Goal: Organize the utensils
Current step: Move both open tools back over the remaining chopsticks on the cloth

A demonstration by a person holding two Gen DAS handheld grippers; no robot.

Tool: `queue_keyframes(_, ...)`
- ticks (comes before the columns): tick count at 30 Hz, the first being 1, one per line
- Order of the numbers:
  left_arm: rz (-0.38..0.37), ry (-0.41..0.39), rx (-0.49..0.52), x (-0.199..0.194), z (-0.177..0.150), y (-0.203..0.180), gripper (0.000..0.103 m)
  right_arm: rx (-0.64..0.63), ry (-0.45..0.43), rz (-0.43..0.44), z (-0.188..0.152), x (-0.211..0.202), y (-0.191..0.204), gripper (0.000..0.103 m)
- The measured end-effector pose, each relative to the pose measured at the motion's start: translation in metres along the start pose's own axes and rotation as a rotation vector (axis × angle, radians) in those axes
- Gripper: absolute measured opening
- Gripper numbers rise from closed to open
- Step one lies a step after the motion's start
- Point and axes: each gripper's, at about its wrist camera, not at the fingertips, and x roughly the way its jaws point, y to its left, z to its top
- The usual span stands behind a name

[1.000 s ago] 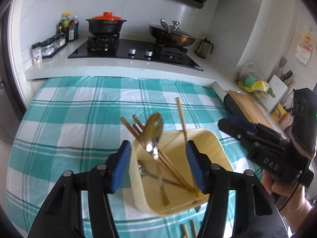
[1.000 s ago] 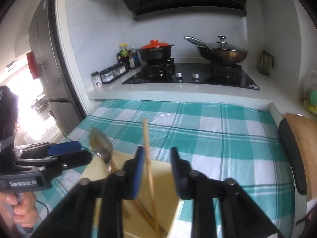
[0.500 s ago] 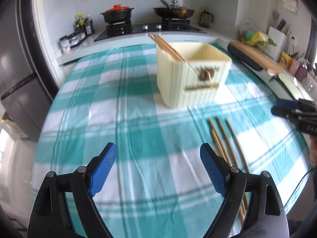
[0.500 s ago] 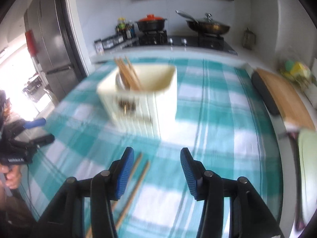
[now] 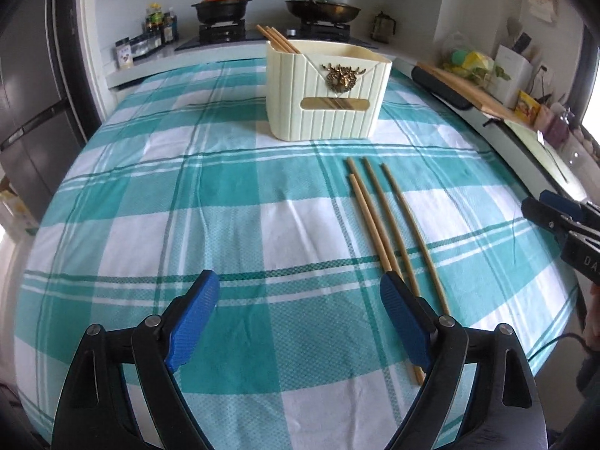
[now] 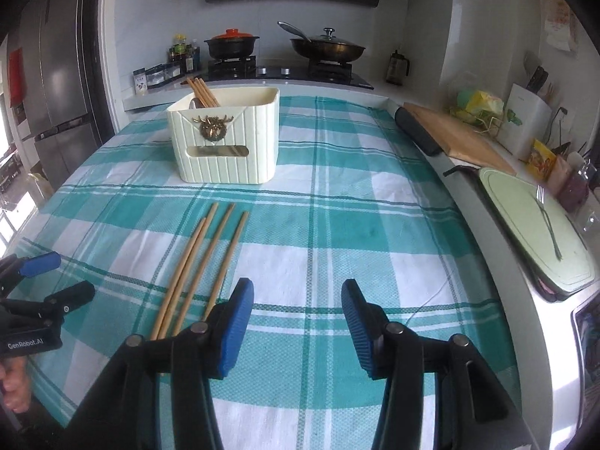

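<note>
We hover between pickups, left gripper point(image 5: 300, 322) wide and empty, its jaws just opened, right gripper point(image 6: 298, 328) half open and empty, with four chopsticks point(image 5: 378, 221) on the cloth right of centre below the holder point(image 5: 326, 93), so next we must straddle one.

Matt woven tablecloth point(image 5: 225, 202); smooth wooden chopsticks point(image 5: 378, 225); ribbed plastic holder point(image 5: 322, 112) (brassy metal emblem point(image 5: 339, 75)); grippers' pads point(image 5: 195, 318) ridged, seemingly rubbery.
</note>
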Motion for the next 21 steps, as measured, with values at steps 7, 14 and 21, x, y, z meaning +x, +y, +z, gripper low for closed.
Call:
queue_keyframes(7, 0.021, -0.028, -0.014, -0.008, 0.002, 0.004, 0.092, -0.003, -0.014, -0.018, -0.002, -0.005, 0.0, 0.05)
queue_keyframes(14, 0.032, -0.01, -0.019, -0.002, -0.001, 0.003, 0.092, -0.02, -0.003, -0.059, -0.007, -0.001, -0.006, 0.05)
queue_keyframes(21, 0.064, -0.029, -0.017, -0.008, 0.006, 0.01, 0.094, -0.172, -0.082, -0.472, 0.002, -0.034, -0.06, 0.05)
